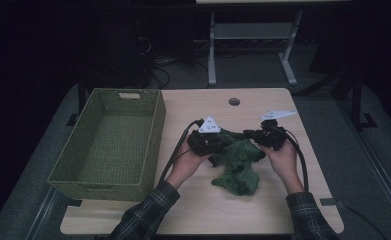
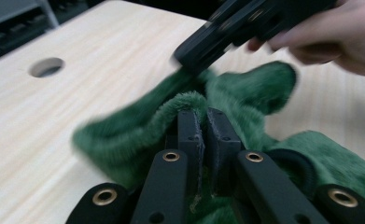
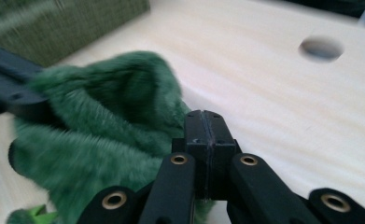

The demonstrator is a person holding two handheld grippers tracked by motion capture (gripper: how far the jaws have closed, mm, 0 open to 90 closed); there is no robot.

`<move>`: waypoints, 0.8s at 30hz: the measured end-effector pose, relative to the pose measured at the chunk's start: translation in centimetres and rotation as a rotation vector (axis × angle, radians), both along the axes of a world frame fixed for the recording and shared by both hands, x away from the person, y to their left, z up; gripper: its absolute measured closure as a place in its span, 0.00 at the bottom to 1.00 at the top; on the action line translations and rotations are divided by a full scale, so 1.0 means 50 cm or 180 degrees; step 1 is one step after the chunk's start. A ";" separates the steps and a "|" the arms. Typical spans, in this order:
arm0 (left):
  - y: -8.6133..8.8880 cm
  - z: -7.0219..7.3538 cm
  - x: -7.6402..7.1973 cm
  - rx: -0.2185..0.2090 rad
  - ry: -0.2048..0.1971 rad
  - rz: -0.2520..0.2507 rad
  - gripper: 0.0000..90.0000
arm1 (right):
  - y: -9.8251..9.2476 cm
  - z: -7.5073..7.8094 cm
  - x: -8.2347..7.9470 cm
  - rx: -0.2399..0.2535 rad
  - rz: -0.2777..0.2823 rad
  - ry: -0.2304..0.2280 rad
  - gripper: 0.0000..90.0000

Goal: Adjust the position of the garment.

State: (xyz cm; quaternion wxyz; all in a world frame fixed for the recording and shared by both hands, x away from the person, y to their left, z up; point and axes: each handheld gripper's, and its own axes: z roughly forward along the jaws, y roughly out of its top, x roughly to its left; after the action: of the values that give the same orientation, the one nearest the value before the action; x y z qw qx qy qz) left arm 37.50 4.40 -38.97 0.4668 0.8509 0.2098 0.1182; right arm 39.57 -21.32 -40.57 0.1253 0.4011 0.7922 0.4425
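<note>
Your three cameras: one overhead, one riding each gripper.

From above your side, the high view faces forward and down, taking in the whole table point(image 1: 283, 210) with the woven basket point(image 1: 108, 145) at 9 o'clock and the cable hole point(image 1: 234, 101) at 12. Your left gripper view sits very near, looking along its jaws over the green fleece garment point(image 2: 264, 88) toward the hole at 10 o'clock. Your right gripper view, equally close, faces the basket at 11 o'clock. All three share the garment and the hole.

Dim room, grey floor point(image 1: 263, 77), white table legs point(image 1: 212, 55)
</note>
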 end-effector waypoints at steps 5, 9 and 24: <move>0.009 0.014 -0.024 -0.0005 -0.0141 -0.0046 0.94 | -0.040 0.027 -0.061 0.0188 0.0074 -0.0276 1.00; 0.009 0.015 -0.064 0.0010 -0.0242 -0.0159 0.93 | -0.057 0.021 -0.121 0.0251 0.0132 -0.0334 1.00; 0.041 -0.063 -0.190 0.0080 -0.0135 -0.0476 0.92 | -0.074 -0.044 -0.265 0.0182 0.0210 -0.0080 1.00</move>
State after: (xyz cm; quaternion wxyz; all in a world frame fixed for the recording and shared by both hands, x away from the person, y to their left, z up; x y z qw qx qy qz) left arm 28.01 6.43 -42.13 0.4679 0.8673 0.1341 0.1037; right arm 26.34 -25.03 -42.79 0.1091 0.3726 0.7904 0.4738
